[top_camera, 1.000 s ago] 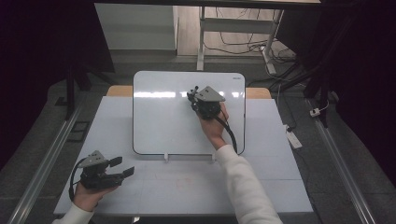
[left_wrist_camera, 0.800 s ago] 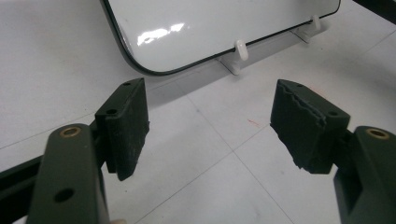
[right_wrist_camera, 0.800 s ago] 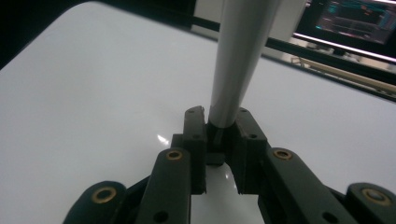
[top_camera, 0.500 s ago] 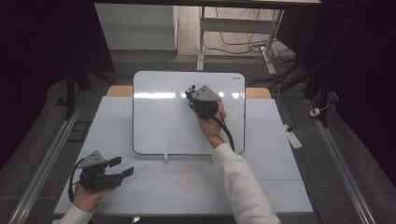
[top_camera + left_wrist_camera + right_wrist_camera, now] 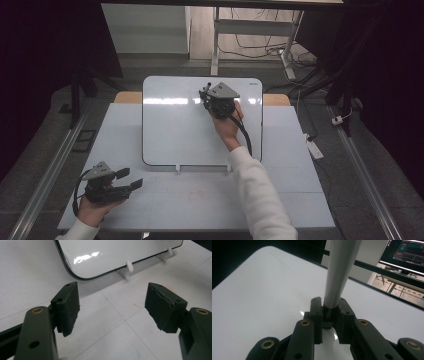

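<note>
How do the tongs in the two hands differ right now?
The left tongs stand wide open with nothing between them; the right tongs are shut on a grey marker. The left tongs rest low over the white table; the right tongs are up at the whiteboard. Both have black jaws and a grey top plate.

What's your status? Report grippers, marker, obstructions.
Right gripper shut on marker above whiteboard. Left gripper open, empty, near table front. Nothing in the way.

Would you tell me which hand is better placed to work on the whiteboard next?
Right: the right gripper is over the whiteboard, shut on a grey stick; the left gripper sits open off it.
</note>
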Demonstrator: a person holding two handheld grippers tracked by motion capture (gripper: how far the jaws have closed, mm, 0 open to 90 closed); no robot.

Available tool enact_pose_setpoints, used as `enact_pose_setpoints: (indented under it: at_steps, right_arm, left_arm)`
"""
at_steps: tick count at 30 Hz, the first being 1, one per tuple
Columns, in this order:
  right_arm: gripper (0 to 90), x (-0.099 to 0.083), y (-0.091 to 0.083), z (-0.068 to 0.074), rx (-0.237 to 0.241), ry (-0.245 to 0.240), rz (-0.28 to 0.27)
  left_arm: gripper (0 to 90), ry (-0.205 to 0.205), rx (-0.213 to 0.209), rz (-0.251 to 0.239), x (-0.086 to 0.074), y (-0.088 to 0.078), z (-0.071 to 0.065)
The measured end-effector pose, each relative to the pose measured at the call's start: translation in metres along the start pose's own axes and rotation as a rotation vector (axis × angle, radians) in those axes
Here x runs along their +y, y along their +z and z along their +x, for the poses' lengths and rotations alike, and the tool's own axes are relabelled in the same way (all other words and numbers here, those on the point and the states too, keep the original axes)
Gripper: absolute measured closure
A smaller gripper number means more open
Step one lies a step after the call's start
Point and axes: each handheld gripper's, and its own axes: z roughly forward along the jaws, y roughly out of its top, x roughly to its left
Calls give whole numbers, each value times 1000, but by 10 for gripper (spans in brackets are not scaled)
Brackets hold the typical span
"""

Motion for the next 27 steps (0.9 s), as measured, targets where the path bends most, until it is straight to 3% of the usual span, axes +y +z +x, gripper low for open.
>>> enact_pose_setpoints:
  at_steps: [3, 6, 8, 13, 19, 22, 27]
  right_arm:
    - [775, -2, -13, -19, -70, 68, 12]
    - [775, -9, -36, -34, -84, 110, 2]
    - [775, -12, -53, -34, -52, 112, -17]
    - [775, -25, -86, -24, 52, 114, 12]
    - [775, -42, -115, 5, 217, 128, 75]
    - [774, -49, -125, 18, 287, 156, 89]
    - [774, -63, -132, 36, 358, 166, 110]
  left_arm:
    - [287, -4, -1, -7, 0, -2, 0]
    - [287, -1, -2, -3, 0, -1, 0]
    - [286, 0, -2, -5, 1, 0, -1]
    - [286, 2, -2, -13, 5, 0, -4]
    - [286, 26, -1, -39, 16, 3, -12]
    - [288, 62, -10, -70, 29, 3, -24]
    - [300, 157, -59, -124, 62, 9, -53]
